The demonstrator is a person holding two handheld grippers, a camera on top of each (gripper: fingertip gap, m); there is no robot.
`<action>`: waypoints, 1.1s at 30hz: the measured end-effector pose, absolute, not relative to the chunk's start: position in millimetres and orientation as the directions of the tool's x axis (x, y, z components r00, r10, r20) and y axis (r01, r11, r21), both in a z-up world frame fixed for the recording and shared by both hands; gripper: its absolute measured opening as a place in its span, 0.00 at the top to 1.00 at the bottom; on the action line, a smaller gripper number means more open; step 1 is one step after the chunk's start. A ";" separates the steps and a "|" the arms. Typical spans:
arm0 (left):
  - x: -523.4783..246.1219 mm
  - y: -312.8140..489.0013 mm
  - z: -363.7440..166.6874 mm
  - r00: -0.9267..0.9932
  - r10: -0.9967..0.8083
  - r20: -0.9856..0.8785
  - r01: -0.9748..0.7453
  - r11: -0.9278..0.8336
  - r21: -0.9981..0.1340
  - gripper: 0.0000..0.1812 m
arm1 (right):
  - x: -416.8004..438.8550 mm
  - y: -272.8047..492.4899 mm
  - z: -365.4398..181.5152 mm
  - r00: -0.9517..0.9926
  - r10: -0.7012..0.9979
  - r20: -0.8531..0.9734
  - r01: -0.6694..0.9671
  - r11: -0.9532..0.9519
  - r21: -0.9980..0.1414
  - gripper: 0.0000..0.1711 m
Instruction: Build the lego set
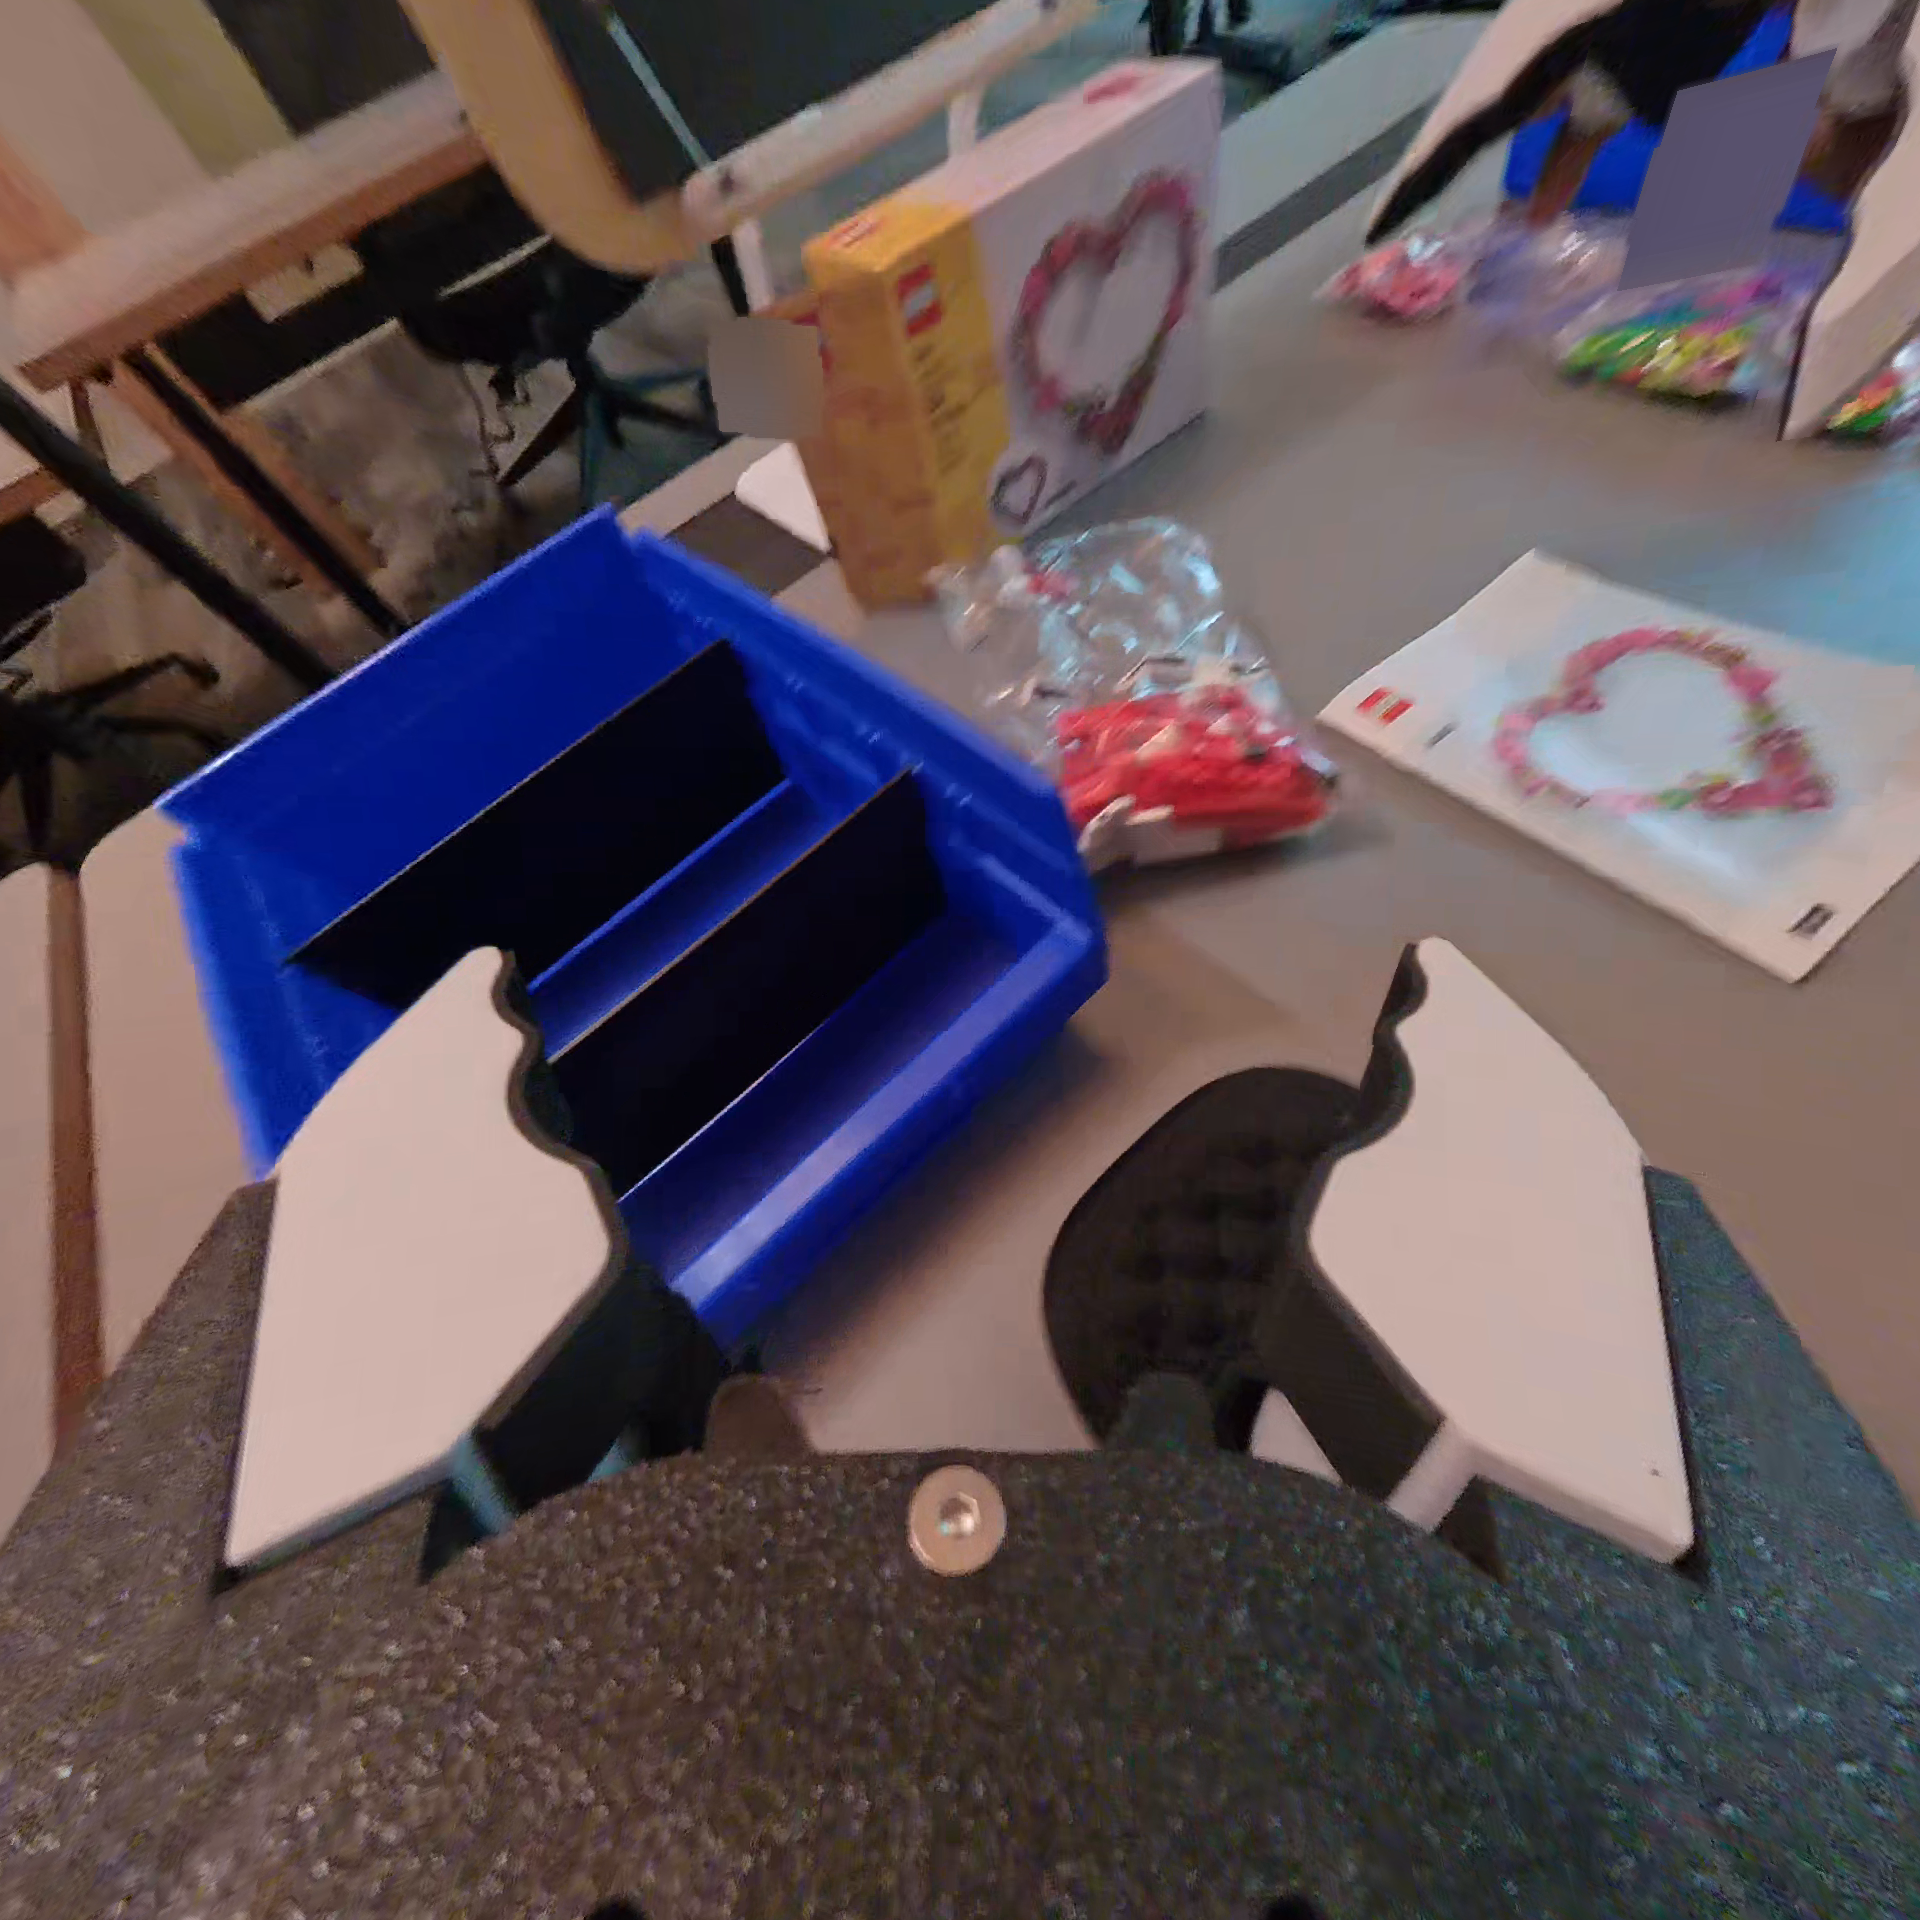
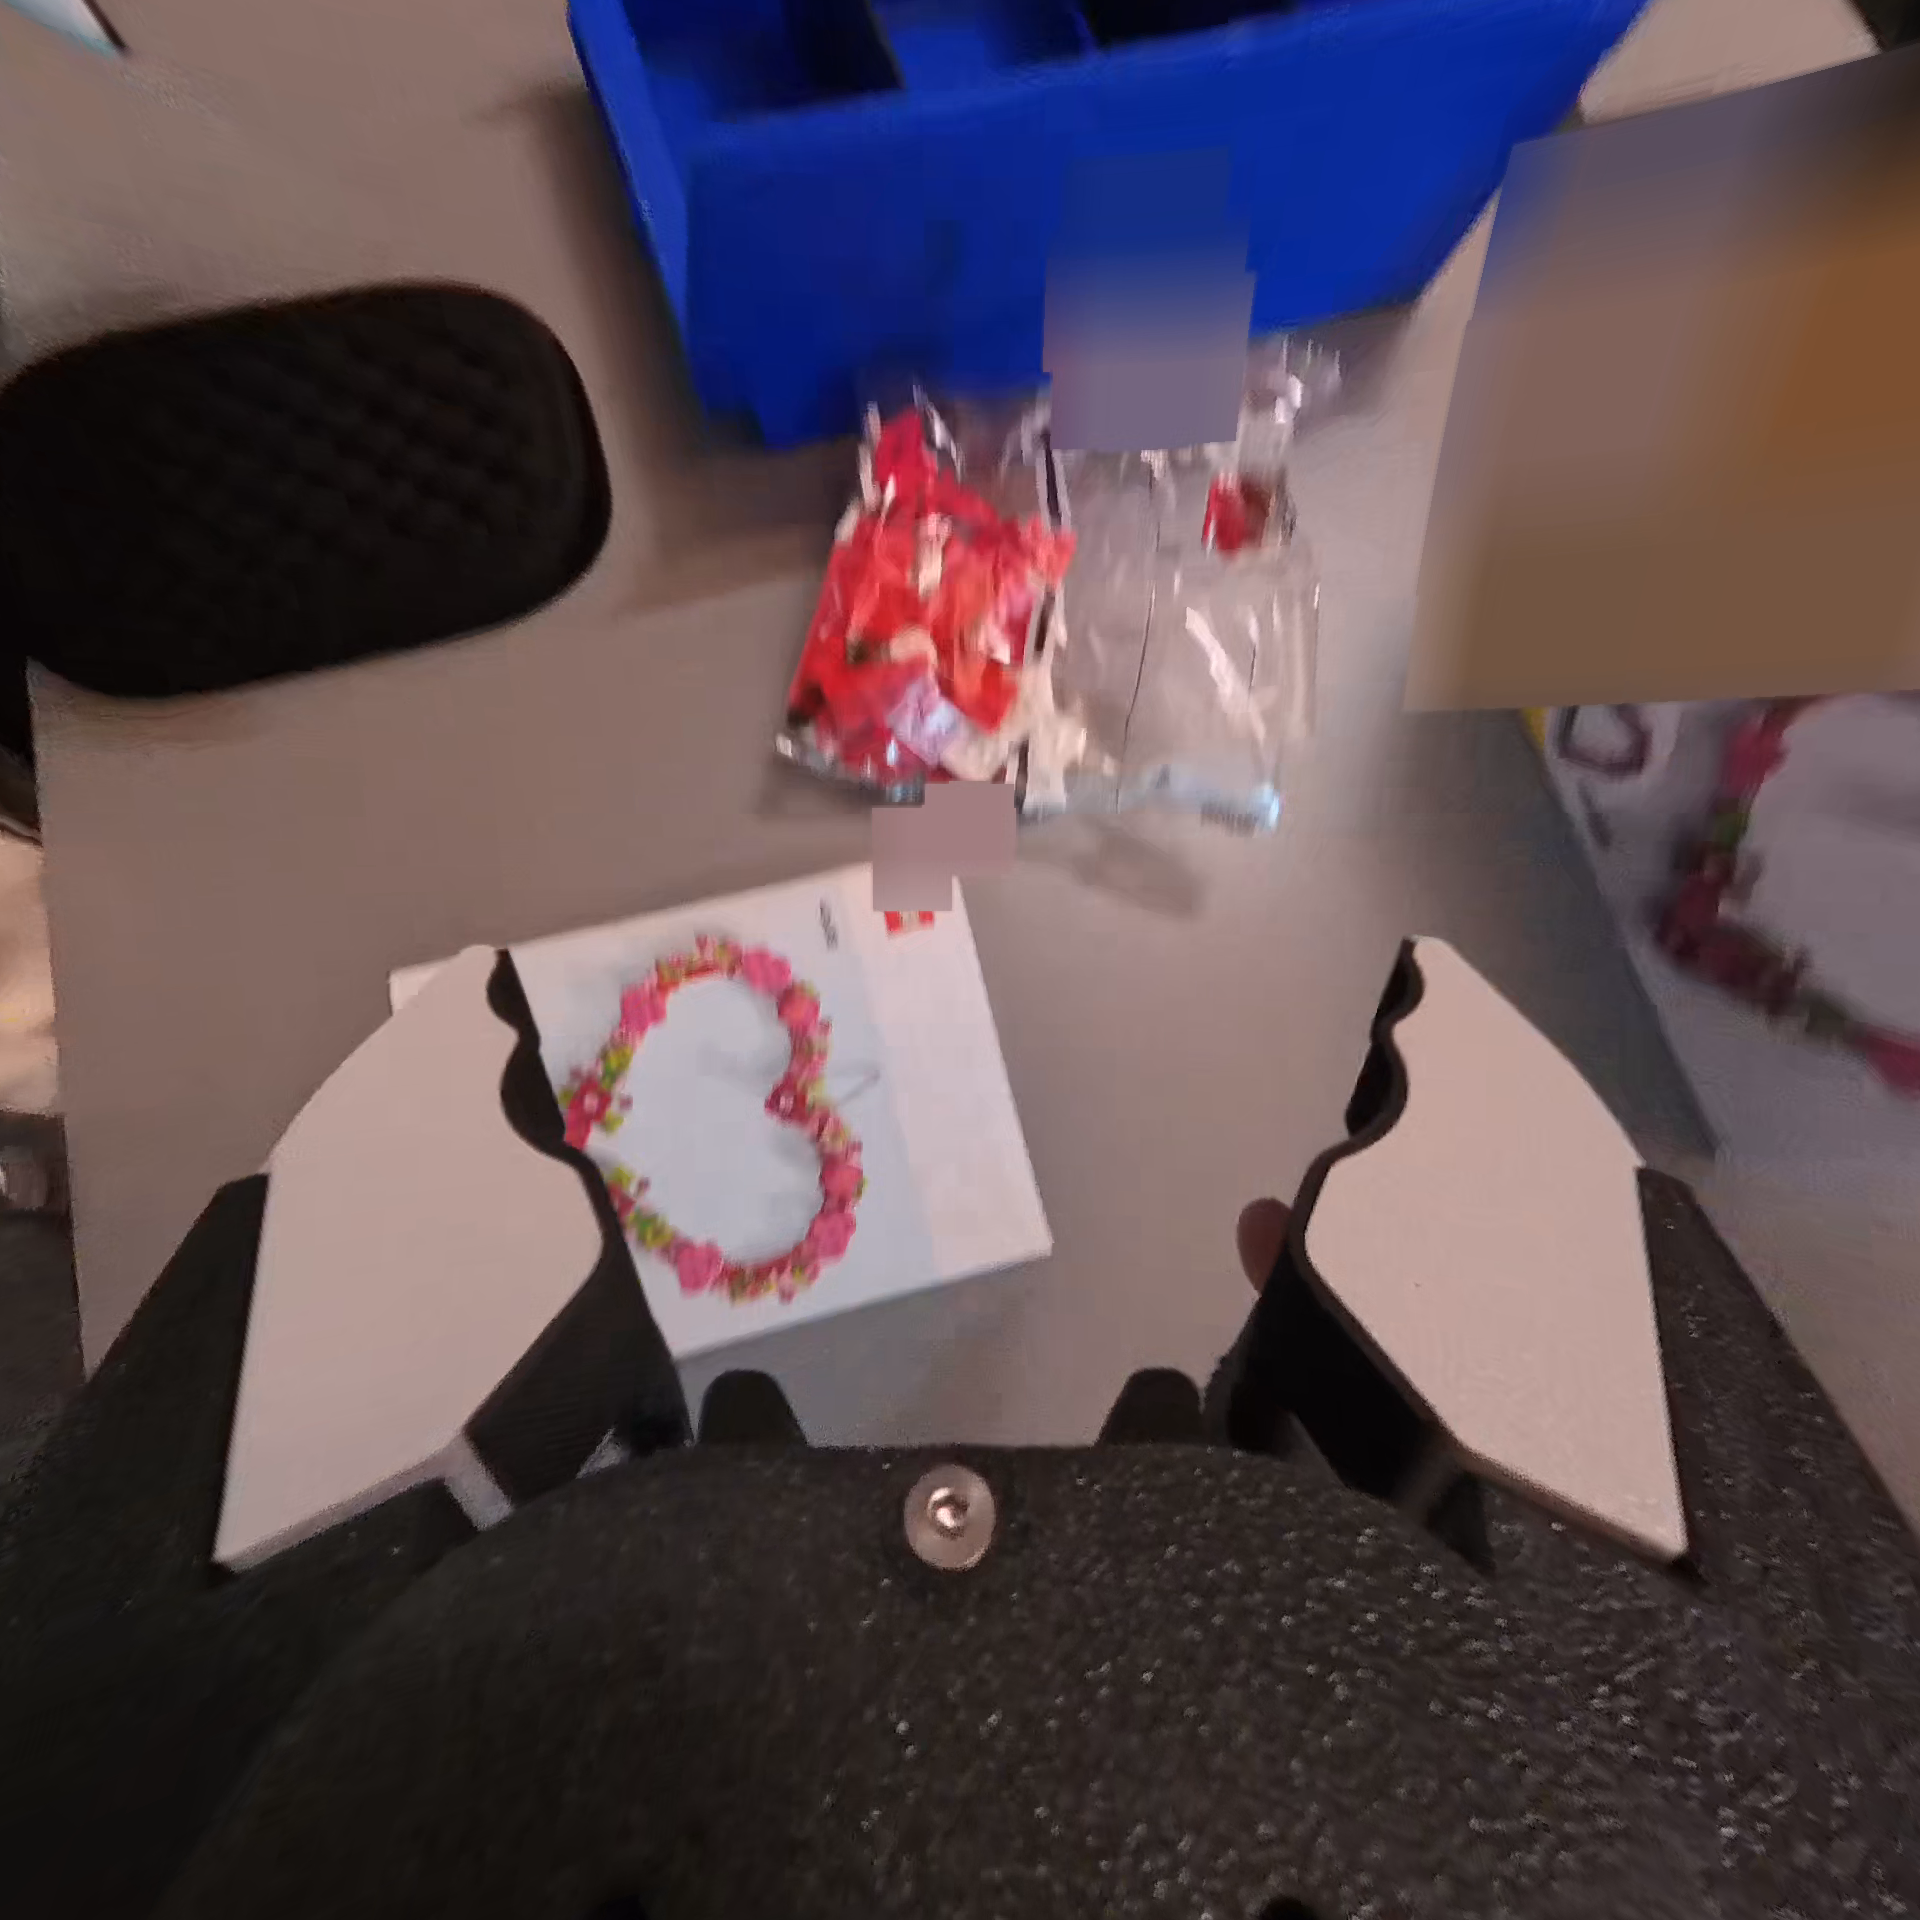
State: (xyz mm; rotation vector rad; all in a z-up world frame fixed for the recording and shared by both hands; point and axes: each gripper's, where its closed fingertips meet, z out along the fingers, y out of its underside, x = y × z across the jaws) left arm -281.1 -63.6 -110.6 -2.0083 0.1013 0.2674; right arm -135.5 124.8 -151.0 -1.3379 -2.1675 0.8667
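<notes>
Table (image 1: 1455, 499) surface, grey, is spread beneath both tools. Ahead and to the left of the left gripper (image 1: 956, 997) a blue bin (image 1: 966, 862) with dark dividers is seen, its compartments apparently bare. Farther ahead the set's box (image 1: 1039, 312) is stood upright. An instruction booklet (image 2: 935, 1091) is laid directly under the right gripper (image 2: 951, 997), partly covered by its left finger. Just beyond the booklet, between it and the bin, a clear bag of red pieces (image 2: 914, 613) is found, unopened as far as can be judged.

Both pairs of fingers are spread wide and nothing is held by either.

Building is judged not yet begun. If the slippery bag is pinched at a loose fold, it may be dropped or torn carelessly, and pieces may be scattered off the table edge.
</notes>
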 end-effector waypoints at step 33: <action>-112.9 105.7 -173.3 0.978 -0.167 -0.124 -0.184 -0.424 -0.887 0.30 | 137.0 355.3 -208.3 0.548 0.778 0.308 0.651 -0.165 -0.741 0.93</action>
